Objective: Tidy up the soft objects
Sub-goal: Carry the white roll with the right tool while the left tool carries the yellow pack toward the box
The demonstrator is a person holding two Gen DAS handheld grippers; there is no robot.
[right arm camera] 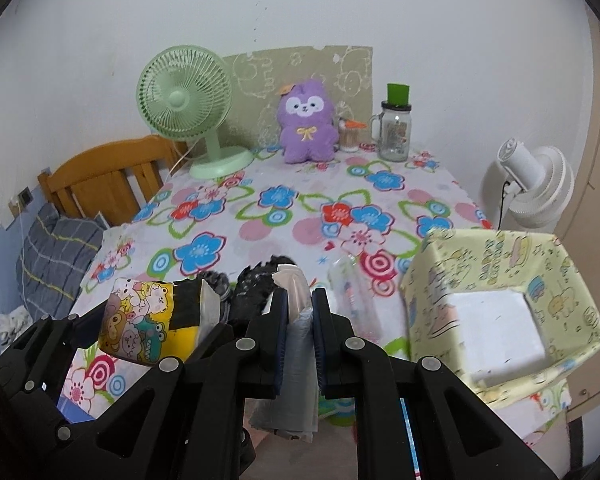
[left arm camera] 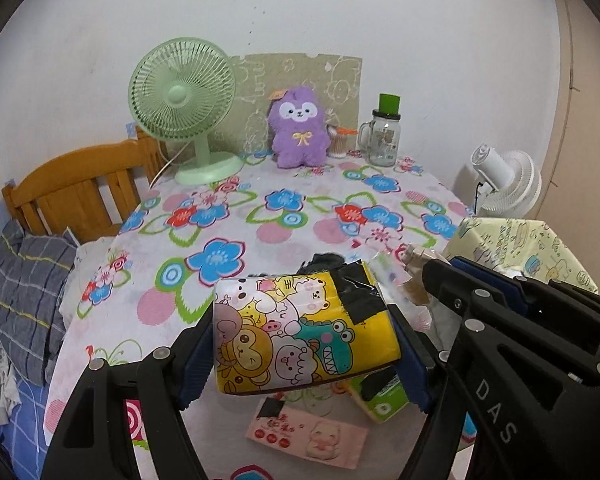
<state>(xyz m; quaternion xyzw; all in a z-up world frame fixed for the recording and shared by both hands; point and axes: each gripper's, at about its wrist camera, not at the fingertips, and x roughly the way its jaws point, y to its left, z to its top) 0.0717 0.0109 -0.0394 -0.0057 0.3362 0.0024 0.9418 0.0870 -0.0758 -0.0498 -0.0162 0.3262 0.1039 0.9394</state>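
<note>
My left gripper point(left arm camera: 304, 344) is shut on a yellow tissue pack with cartoon animals point(left arm camera: 300, 332) and holds it above the floral table; the pack also shows in the right wrist view point(right arm camera: 148, 320). My right gripper point(right arm camera: 300, 320) is shut on a thin pale tissue pack point(right arm camera: 298, 344), held upright between the pads. A yellow patterned open box point(right arm camera: 500, 312) stands at the right, also in the left wrist view point(left arm camera: 512, 240). A purple plush point(left arm camera: 298, 128) sits at the table's back. A pink pack point(left arm camera: 308, 436) and a green pack point(left arm camera: 380, 396) lie below the left gripper.
A green desk fan point(left arm camera: 184, 108), a glass jar with green lid point(left arm camera: 384, 136) and a cotton swab cup point(left arm camera: 338, 142) stand at the back. A black fuzzy item point(right arm camera: 256, 284) and a clear bottle point(right arm camera: 352, 292) lie mid-table. A white fan point(right arm camera: 536, 184) stands right; a wooden bed point(left arm camera: 80, 188) left.
</note>
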